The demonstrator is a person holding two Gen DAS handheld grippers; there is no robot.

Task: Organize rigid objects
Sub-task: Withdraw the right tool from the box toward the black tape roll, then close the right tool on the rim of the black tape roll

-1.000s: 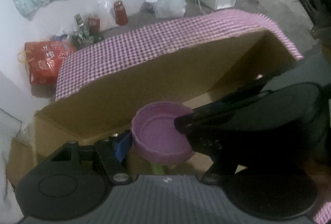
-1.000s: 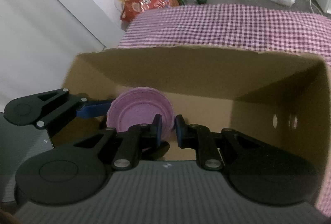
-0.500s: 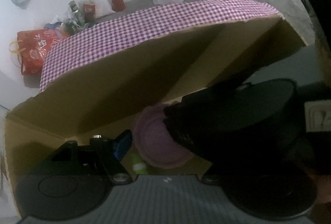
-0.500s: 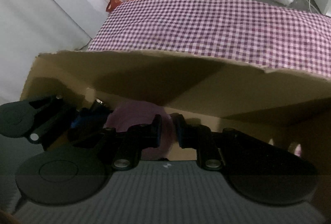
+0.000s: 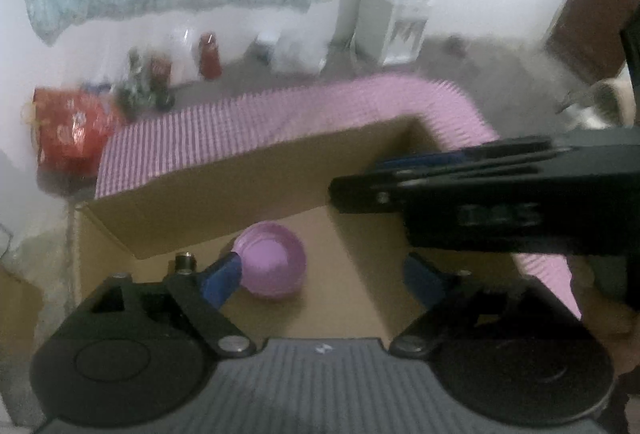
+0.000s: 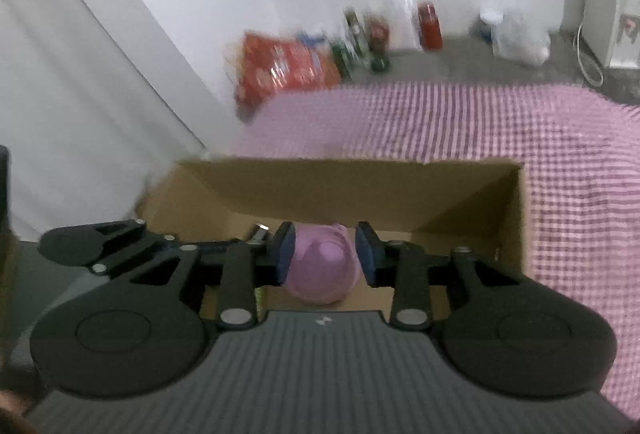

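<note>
One bowl, one box, two grippers.
Bowl lies on box floor; left gripper wide, right gripper part-open, both just been opening, empty; possibly one metal item beside, blurred.

The right gripper hangs over the open cardboard box, its jaws just opened and parted. The purple bowl lies loose on the box floor between them. The box sits on the purple checked cloth.
</note>
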